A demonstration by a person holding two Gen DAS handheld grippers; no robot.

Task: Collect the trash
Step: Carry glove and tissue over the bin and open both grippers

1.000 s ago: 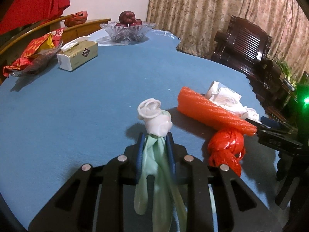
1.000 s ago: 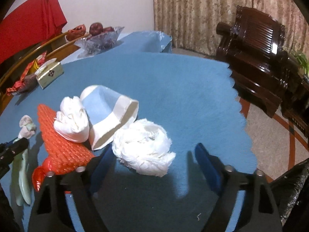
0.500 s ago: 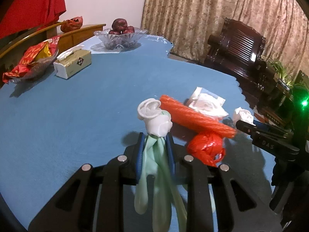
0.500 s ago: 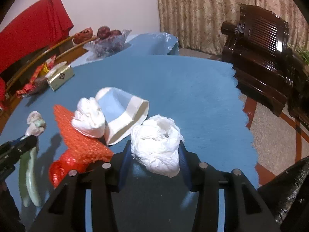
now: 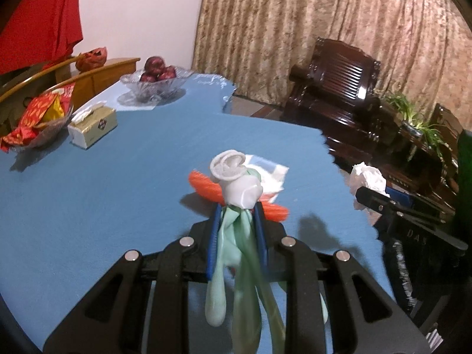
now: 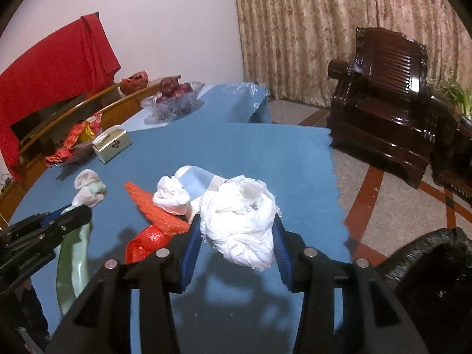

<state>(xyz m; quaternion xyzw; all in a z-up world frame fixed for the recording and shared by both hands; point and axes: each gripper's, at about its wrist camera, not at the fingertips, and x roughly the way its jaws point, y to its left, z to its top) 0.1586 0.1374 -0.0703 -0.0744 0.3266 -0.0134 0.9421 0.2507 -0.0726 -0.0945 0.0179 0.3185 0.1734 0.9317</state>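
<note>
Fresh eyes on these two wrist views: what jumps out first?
Each gripper holds trash above the blue tablecloth: the right gripper is clamped on a crumpled white tissue wad, the left gripper on a limp pale-green glove. Between them on the cloth lies a bright orange foam net sleeve.

Glove [image 5: 236,253] fingertips — cut off below

Pale letters "DAS" legible on black right gripper [image 5: 368,194] body; diamond emblem on cream rectangular cardboard tissue box [image 5: 93,126], lettering unreadable.
</note>
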